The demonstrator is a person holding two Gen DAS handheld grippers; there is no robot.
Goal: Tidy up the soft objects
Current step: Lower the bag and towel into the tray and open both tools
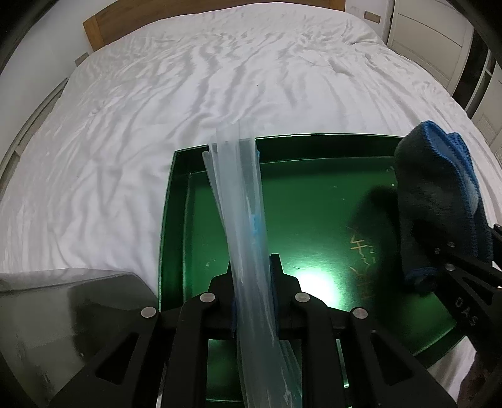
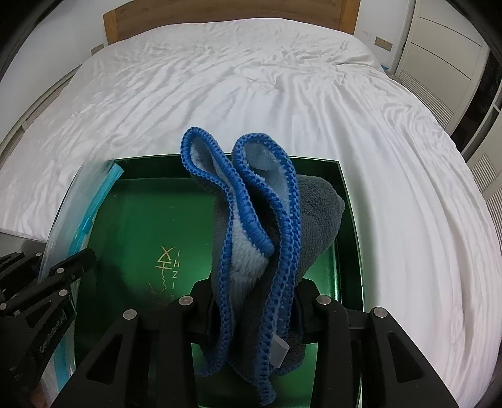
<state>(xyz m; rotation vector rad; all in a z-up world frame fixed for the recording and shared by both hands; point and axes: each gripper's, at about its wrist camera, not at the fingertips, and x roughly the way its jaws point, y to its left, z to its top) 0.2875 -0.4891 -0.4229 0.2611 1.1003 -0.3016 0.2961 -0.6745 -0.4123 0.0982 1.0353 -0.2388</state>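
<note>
My left gripper [image 1: 252,270] is shut on a clear plastic zip bag [image 1: 241,201] with a blue seal strip, held edge-on above the green tray [image 1: 313,147]. My right gripper [image 2: 255,292] is shut on a grey towel with blue stitched edging [image 2: 251,219], bunched and hanging over the tray [image 2: 345,194]. In the left wrist view the towel [image 1: 439,201] and right gripper show at the right. In the right wrist view the bag [image 2: 81,213] and left gripper [image 2: 56,279] show at the left.
The green tray lies on a bed with a wrinkled white sheet [image 1: 188,78] and a wooden headboard [image 2: 219,12]. White wardrobe doors [image 2: 445,40] stand at the right. A dark glossy object [image 1: 62,314] sits at the lower left.
</note>
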